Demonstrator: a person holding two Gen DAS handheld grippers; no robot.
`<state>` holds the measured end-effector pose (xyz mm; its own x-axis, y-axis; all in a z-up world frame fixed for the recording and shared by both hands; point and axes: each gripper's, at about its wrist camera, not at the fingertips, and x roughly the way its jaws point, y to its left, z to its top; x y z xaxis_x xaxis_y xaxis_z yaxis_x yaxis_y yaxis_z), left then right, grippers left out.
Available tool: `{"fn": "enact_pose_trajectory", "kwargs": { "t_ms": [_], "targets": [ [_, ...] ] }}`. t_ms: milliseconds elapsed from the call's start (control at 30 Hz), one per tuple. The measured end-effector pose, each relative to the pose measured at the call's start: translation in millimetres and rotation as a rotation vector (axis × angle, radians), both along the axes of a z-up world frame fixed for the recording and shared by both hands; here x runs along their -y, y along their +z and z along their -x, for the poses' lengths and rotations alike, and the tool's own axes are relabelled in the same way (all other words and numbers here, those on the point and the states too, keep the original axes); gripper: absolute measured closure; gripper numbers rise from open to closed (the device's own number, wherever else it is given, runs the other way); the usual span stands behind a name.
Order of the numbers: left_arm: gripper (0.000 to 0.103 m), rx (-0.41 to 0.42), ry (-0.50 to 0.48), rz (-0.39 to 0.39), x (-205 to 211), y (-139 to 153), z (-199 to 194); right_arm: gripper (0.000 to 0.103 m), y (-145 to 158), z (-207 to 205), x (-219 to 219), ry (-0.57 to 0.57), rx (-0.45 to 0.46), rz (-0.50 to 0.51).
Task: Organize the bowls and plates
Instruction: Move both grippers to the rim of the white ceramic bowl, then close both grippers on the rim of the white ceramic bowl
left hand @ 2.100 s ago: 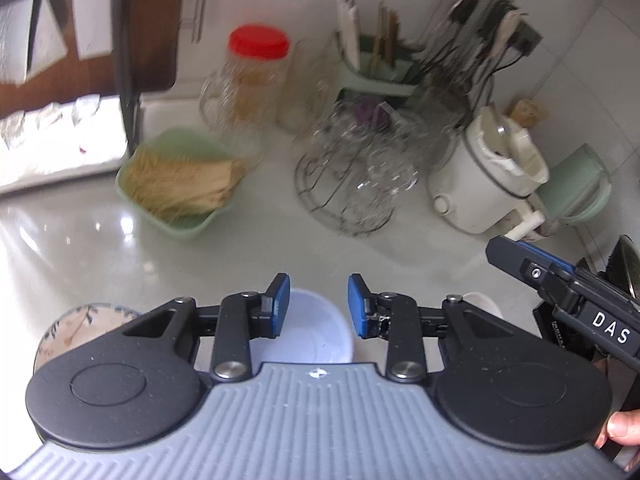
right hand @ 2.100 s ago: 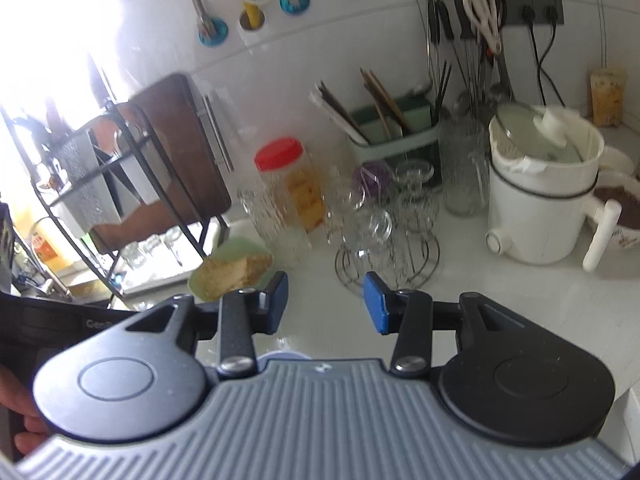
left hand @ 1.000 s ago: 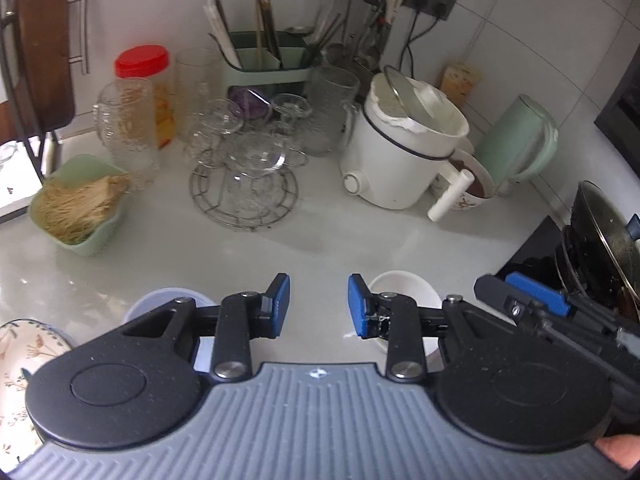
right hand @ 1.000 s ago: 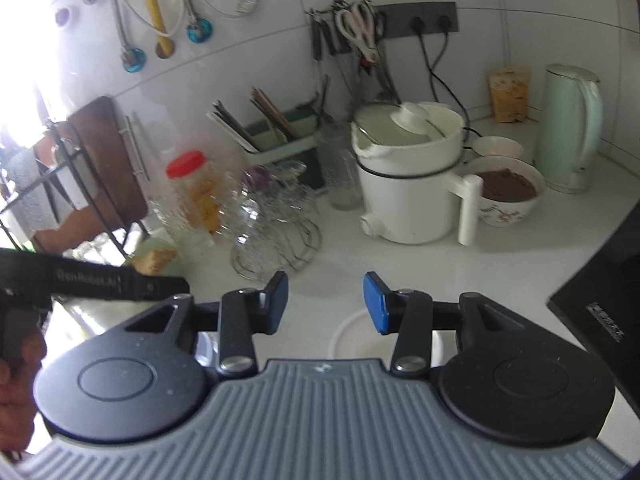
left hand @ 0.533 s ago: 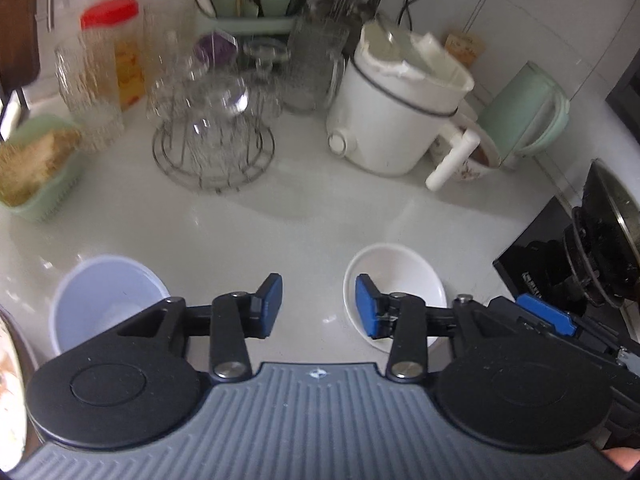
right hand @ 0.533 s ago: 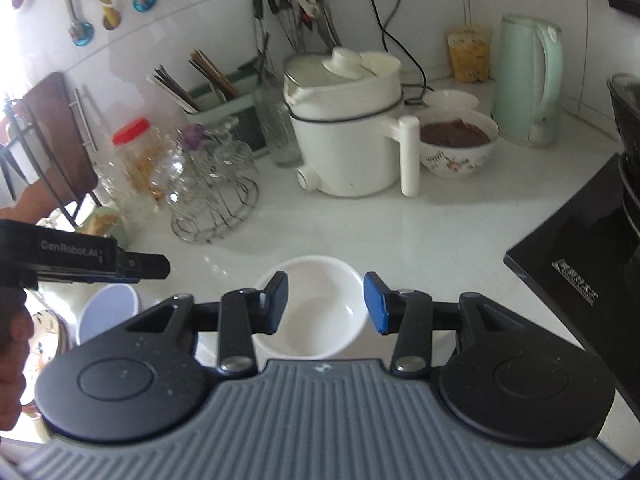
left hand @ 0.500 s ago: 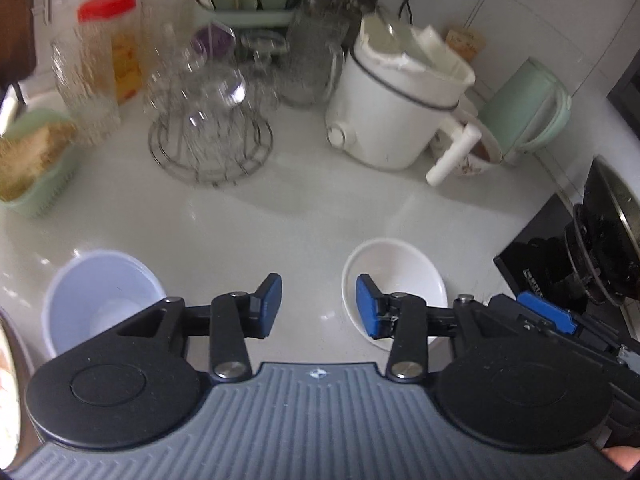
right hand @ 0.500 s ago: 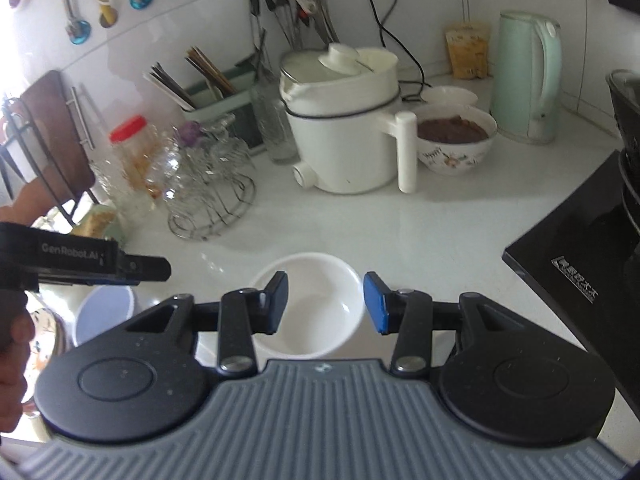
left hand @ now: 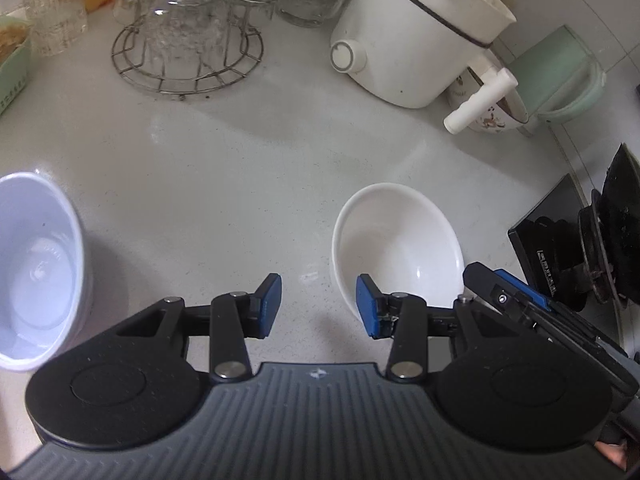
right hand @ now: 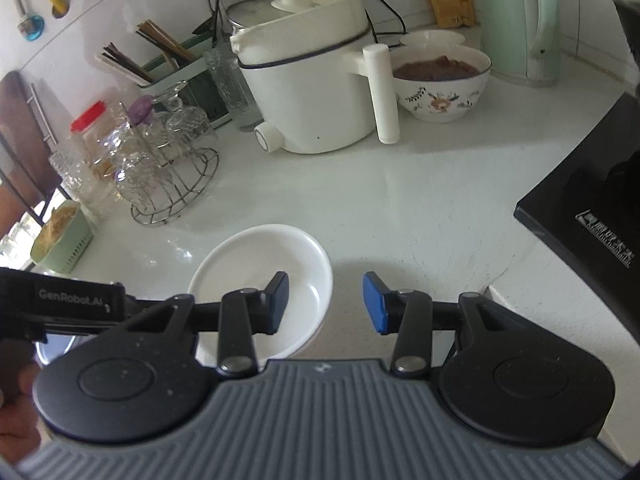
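Gleaming round white bowl (left hand: 396, 240) on speckled matte countertop (left hand: 224, 184).

- Bare countertop (left hand: 224, 184) runs open between pale blue bowl (left hand: 36, 264) and white bowl (left hand: 396, 240).
- Rear passage blocked by wire glass rack (left hand: 188, 48) and white cooker (left hand: 416, 36).
- Black cooktop (right hand: 588, 200) bounds the right.

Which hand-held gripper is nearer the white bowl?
Right. The right hand-held gripper straddles the white bowl's rim, one finger over its inside. The left hand-held gripper is beside it, over bare counter.
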<state>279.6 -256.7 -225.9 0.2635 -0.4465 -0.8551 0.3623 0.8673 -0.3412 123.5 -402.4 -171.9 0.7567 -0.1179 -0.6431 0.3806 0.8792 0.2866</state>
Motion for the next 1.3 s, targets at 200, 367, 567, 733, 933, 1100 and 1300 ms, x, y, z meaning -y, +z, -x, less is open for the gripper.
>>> {"fn": "enact_pose_trajectory", "kwargs": {
  "t_ms": [200, 367, 567, 733, 933, 1100, 1300],
  "targets": [
    [0.058, 0.008, -0.007, -0.044, 16, -5, -3, 0.06, -10, -9, 3, -0.025, -0.03, -0.03],
    [0.068, 0.023, -0.008, -0.11, 28, -5, -6, 0.07, -13, -15, 5, -0.044, -0.044, -0.06],
    [0.086, -0.003, -0.003, -0.125, 32, -8, -12, 0.086, -20, -19, 7, -0.032, -0.041, -0.114],
    [0.09, 0.005, 0.001, -0.132, 36, -5, -13, 0.09, -17, -20, 3, -0.014, -0.032, -0.12],
    [0.09, -0.01, 0.015, -0.096, 30, 1, -14, 0.09, -18, -16, 6, -0.024, -0.027, -0.179],
    [0.09, -0.002, 0.019, -0.077, 26, 11, -10, 0.09, -11, -13, 6, -0.022, -0.011, -0.189],
    [0.09, -0.016, 0.042, -0.04, 15, 22, -6, 0.09, -1, -10, 8, -0.005, 0.013, -0.201]
  ]
}}
